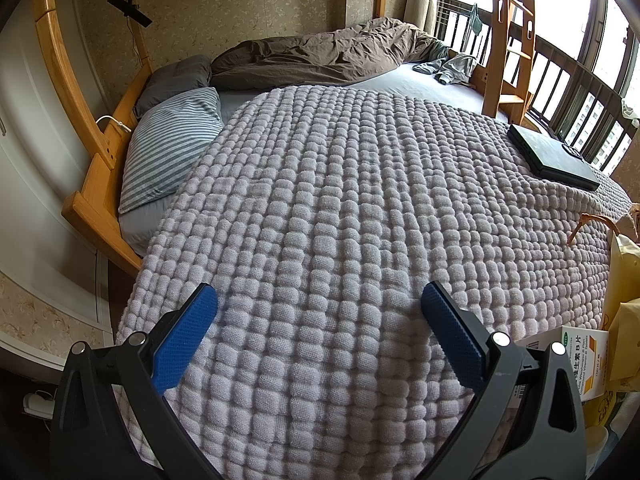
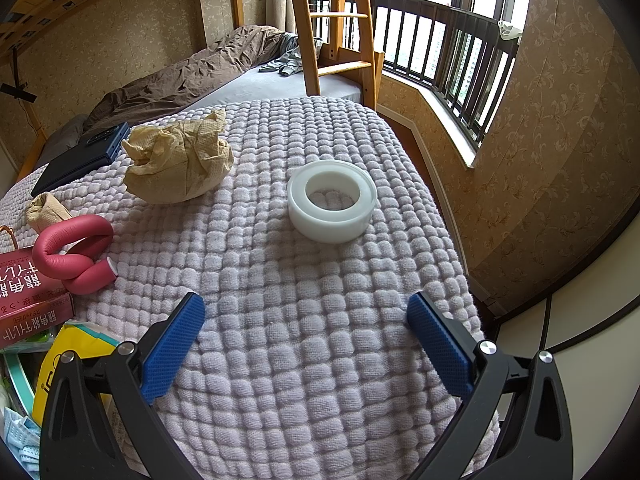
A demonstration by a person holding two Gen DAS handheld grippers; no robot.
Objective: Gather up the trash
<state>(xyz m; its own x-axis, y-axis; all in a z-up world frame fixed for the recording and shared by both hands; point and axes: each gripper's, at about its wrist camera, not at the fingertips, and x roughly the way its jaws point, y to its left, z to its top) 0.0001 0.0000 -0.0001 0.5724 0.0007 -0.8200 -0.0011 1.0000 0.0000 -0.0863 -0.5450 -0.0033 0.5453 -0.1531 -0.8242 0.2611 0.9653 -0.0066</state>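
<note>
Right wrist: crumpled paper [image 2: 178, 164] lies lengthwise left-right, peak pointing up-right.

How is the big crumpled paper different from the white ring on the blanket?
The crumpled paper is tan, wrinkled and lumpy; the white ring is smooth and round with a hole in the middle. The paper looks bulkier, the ring lower and flatter. Both rest on the blanket, untouched.
</note>
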